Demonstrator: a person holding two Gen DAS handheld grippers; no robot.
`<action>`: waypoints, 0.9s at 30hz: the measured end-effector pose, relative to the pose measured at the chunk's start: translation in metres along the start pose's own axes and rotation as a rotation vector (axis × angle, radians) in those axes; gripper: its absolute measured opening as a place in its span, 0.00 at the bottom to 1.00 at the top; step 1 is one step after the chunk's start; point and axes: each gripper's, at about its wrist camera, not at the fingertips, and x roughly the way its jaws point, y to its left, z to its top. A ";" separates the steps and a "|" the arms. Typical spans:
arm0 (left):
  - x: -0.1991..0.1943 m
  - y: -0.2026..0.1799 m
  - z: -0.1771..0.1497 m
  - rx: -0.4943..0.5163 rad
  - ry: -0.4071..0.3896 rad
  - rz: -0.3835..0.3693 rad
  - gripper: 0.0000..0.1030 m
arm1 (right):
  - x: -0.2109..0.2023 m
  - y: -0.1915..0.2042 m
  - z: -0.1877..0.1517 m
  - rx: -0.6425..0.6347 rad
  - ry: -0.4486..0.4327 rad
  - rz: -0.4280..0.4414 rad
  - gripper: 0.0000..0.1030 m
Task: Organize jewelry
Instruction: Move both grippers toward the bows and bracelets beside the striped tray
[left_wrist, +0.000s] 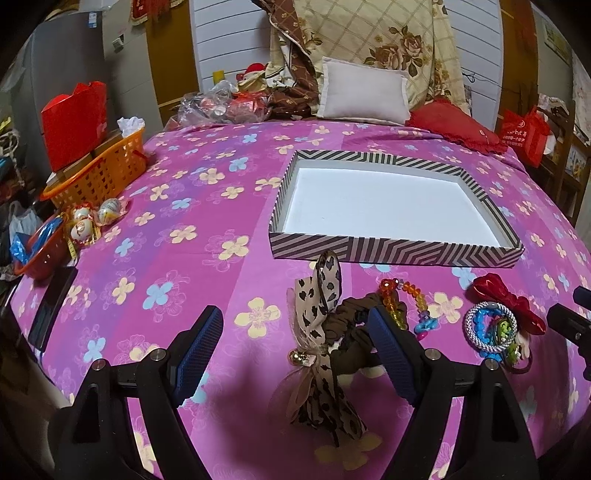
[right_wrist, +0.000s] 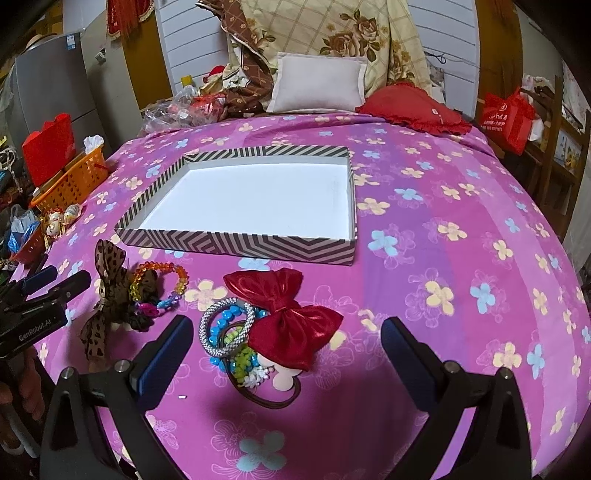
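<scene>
On the pink flowered bedspread lies a leopard-print ribbon bow (left_wrist: 319, 332) with a brown scrunchie (left_wrist: 351, 328) beside it. My left gripper (left_wrist: 295, 354) hangs open just above them, its fingers on either side of the bow. A rainbow bead bracelet (left_wrist: 402, 299) lies just beyond. My right gripper (right_wrist: 288, 358) is open over a red satin bow (right_wrist: 288, 321) and a silver bangle (right_wrist: 225, 325) stacked with blue and green bead bands. Behind all of it sits a shallow striped box (left_wrist: 369, 253) with a bare white floor, also in the right wrist view (right_wrist: 240, 243).
An orange basket (left_wrist: 99, 173) with a red bag stands at the bed's left edge, with foil-wrapped eggs (left_wrist: 92, 218) and a dark flat device (left_wrist: 51, 306) nearer. Pillows (left_wrist: 362, 92) and a red cushion (right_wrist: 410, 107) pile up at the headboard. The bedspread drops off on the right.
</scene>
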 end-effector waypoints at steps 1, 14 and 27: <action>0.000 0.000 0.000 0.000 0.000 0.000 0.63 | 0.000 0.000 0.000 0.000 0.002 0.000 1.00; -0.001 0.002 -0.002 -0.011 0.010 -0.012 0.63 | 0.004 0.001 -0.001 0.012 0.007 0.005 1.00; -0.001 0.003 -0.007 0.001 0.004 0.010 0.63 | 0.003 0.004 -0.002 0.007 0.016 0.006 1.00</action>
